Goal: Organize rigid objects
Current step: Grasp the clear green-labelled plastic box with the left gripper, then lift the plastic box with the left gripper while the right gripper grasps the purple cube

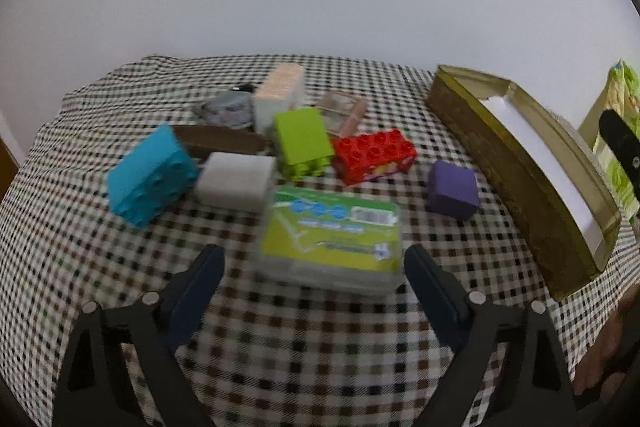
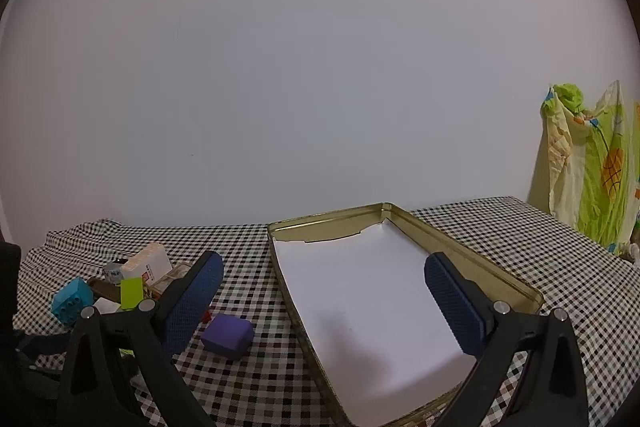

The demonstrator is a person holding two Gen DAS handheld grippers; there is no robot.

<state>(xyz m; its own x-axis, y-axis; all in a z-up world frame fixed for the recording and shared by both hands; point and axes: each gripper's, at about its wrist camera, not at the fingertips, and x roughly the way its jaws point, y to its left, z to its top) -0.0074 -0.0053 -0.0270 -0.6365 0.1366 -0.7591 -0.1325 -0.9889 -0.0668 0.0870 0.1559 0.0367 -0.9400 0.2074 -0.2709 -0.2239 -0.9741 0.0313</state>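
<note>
Checked cloth on table, plain pale wall behind

Left gripper released, green-labelled box between its jaws, print unreadable; right gripper released over paper-lined gold tin; toy bricks at 12 o'clock

No legible text anywhere. Green-yellow labelled box, 6 o'clock in left wrist view: blue print, barcode at its 1 o'clock corner, all blurred, unreadable. White carton, 9 o'clock in right wrist view: small red mark on front face, too small to read. Red brick: coloured sticker on side, unreadable.
</note>
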